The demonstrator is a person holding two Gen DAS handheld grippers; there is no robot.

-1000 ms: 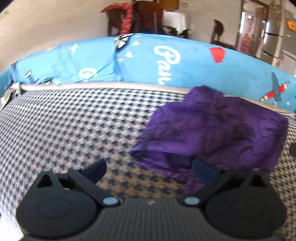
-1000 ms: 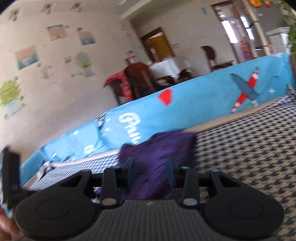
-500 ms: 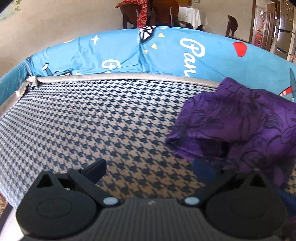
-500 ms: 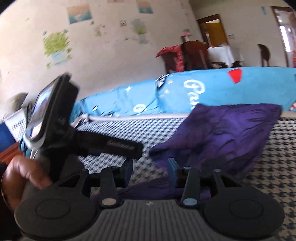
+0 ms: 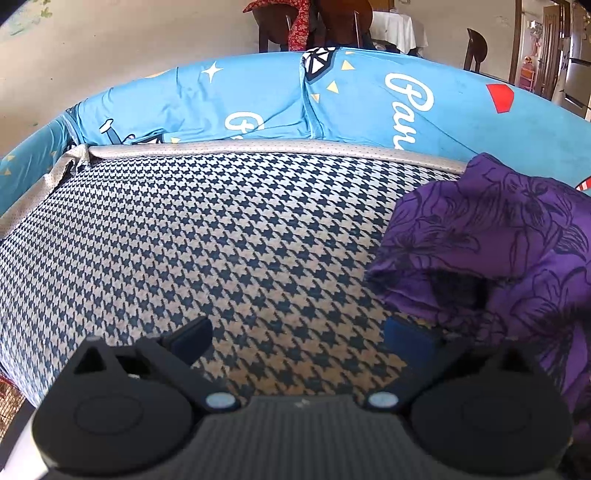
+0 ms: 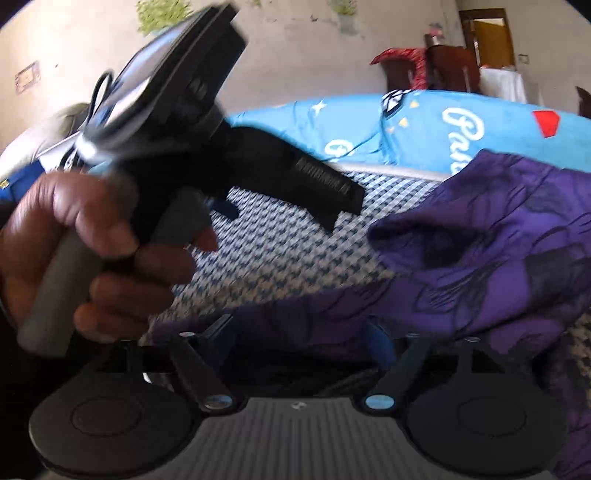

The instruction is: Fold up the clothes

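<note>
A purple garment with a dark floral print lies crumpled on the houndstooth cushion, at the right of the left wrist view. My left gripper hovers open over bare cushion, its right finger just beside the cloth's near edge. In the right wrist view the purple garment fills the right side and a fold of it lies loosely across the gap of my right gripper. Those jaws are opening, and the pads stand apart from the cloth.
A person's hand grips the grey handle of the left tool, whose black housing looms at the upper left. A blue printed cover drapes the sofa back. Behind it stand dark chairs and a white-clothed table.
The right gripper's jaws have spread wide, and it has swung left and down until the left tool fills its view. The left view has slid left, so the garment sits further right.
</note>
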